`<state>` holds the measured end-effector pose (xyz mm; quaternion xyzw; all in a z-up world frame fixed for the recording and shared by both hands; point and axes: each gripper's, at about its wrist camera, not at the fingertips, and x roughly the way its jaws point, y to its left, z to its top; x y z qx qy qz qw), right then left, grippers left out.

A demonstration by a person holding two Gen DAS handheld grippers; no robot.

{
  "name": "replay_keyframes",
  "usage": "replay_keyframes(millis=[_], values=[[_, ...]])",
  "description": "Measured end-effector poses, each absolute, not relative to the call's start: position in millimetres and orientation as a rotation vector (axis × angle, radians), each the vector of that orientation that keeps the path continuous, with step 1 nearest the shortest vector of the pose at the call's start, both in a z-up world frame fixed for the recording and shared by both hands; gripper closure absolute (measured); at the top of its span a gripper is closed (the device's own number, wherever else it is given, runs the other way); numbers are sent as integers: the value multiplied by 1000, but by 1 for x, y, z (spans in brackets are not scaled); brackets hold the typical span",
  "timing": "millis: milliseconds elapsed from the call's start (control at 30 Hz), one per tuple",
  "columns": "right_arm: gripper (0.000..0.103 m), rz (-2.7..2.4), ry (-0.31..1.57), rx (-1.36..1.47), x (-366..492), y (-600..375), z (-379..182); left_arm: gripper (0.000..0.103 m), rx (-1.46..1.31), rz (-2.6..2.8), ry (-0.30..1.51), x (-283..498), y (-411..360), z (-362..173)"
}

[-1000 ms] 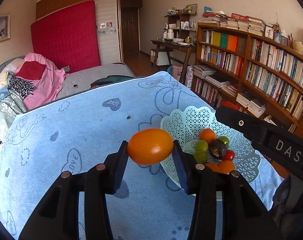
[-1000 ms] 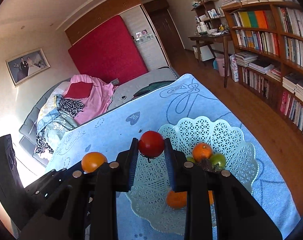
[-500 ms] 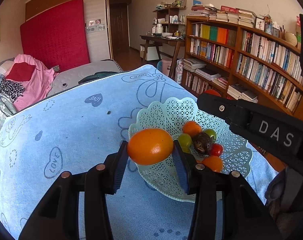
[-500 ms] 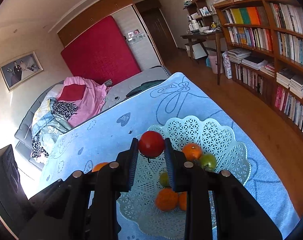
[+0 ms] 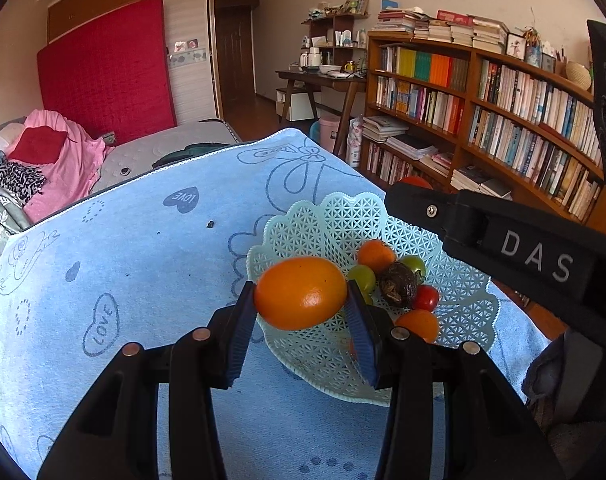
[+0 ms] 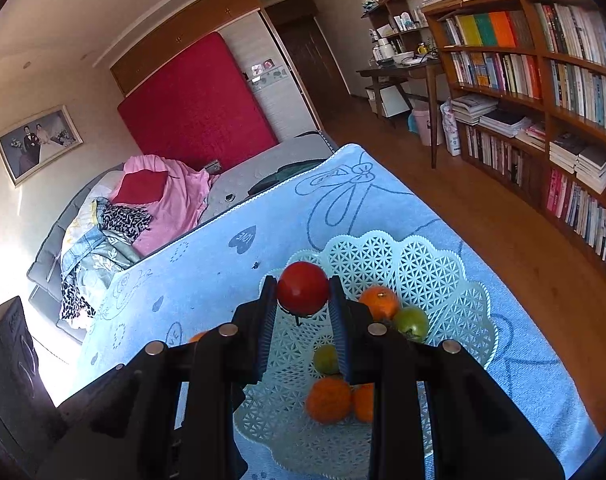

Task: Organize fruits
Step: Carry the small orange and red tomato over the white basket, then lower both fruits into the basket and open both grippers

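Both grippers loaded, poised over the basket.

Left wrist view: left gripper (image 5: 301, 306) clenched on an orange (image 5: 301, 293), long axis crosswise between the pads, hanging over the near-left rim of the basket (image 5: 303, 220); fruit pile further in, ahead and to the right. Right wrist view: right gripper (image 6: 303, 304) clamped on a tomato (image 6: 303, 289), above the basket's (image 6: 443, 248) left half, with bare mesh straight below and the pile to the right. By judgement, right nearer the centre; likely to drop first.
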<state>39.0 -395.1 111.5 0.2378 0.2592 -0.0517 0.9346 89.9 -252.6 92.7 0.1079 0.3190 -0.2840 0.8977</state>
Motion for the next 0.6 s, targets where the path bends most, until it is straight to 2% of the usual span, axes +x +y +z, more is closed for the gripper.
replay_keyframes(millis=[600], values=[[76, -125, 536, 510, 40, -398, 108, 56, 209, -563, 668, 93, -253, 91]])
